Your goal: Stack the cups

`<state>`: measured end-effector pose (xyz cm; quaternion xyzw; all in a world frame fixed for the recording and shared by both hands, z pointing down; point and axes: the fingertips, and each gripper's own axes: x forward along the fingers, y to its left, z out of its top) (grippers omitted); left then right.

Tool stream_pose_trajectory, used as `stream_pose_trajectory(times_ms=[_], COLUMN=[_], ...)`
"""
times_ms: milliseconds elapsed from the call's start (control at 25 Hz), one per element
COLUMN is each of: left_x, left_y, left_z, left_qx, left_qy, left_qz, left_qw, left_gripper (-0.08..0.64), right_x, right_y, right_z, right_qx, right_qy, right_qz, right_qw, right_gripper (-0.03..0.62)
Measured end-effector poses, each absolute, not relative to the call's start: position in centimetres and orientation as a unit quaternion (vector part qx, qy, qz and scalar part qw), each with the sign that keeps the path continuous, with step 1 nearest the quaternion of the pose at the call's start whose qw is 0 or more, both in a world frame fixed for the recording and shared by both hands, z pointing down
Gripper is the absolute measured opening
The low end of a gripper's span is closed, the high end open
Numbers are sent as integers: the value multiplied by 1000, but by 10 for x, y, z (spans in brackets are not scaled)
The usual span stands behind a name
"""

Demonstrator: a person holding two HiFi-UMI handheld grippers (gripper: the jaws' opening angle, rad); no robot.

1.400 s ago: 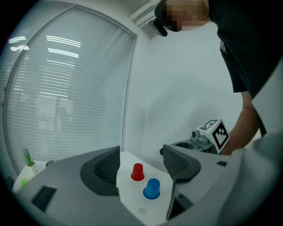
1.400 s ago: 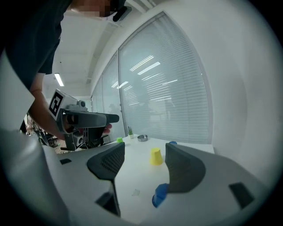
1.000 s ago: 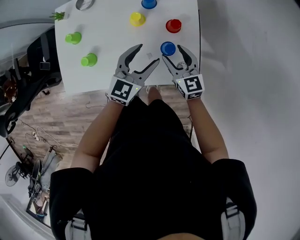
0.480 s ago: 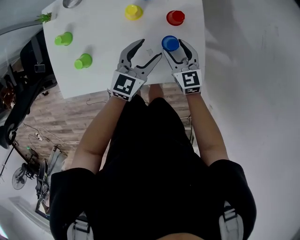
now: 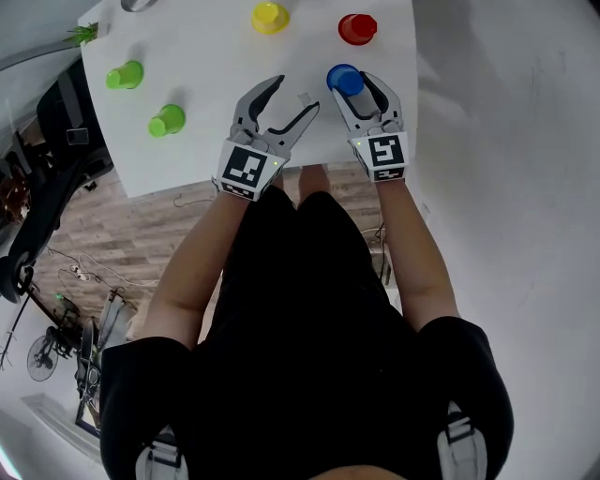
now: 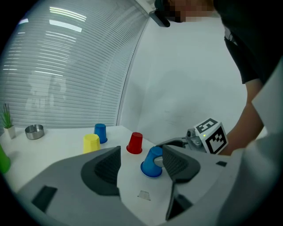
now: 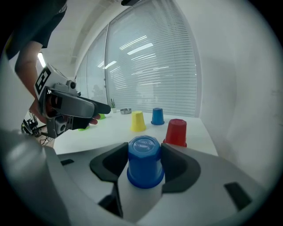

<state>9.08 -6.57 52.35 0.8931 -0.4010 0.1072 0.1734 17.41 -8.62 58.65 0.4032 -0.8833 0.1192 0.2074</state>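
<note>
Two blue cups show in your right gripper view, but the far blue cup [image 7: 157,115] falls outside the head view, which shows both green cups [image 5: 124,74] [image 5: 166,120] unhidden, well left of the near blue cup [image 5: 344,80]. Your right gripper [image 5: 352,82] has just been closing its jaws, now pinching that near blue cup, upside down on the table [image 5: 206,94]; your left gripper [image 5: 296,93], just left of it, has jaws spread over bare table. Right of that cup the table's edge runs near, the front edge lies behind it, and open room lies leftward.

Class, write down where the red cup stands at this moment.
In the head view the red cup stands upside down near the right edge of the table, just beyond the nearer blue cup and to the right of the yellow cup.
</note>
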Motion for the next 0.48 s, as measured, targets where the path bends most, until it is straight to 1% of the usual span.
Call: stream_pose_trajectory(times_ms=[200,480], left_x=[75,31], left_y=[-65,-61], left_z=[510,491], left_qx=[889,875], left_qy=[-417,-453], left_qz=[101,101], left_qw=[162,138], left_gripper=[291,291], right_x=[154,101], right_y=[-88,-88], right_z=[560,530], right_qx=[390,346], right_qy=[-894,-916], right_qz=[107,94], right_qw=[194,180], right_gripper=[229,232])
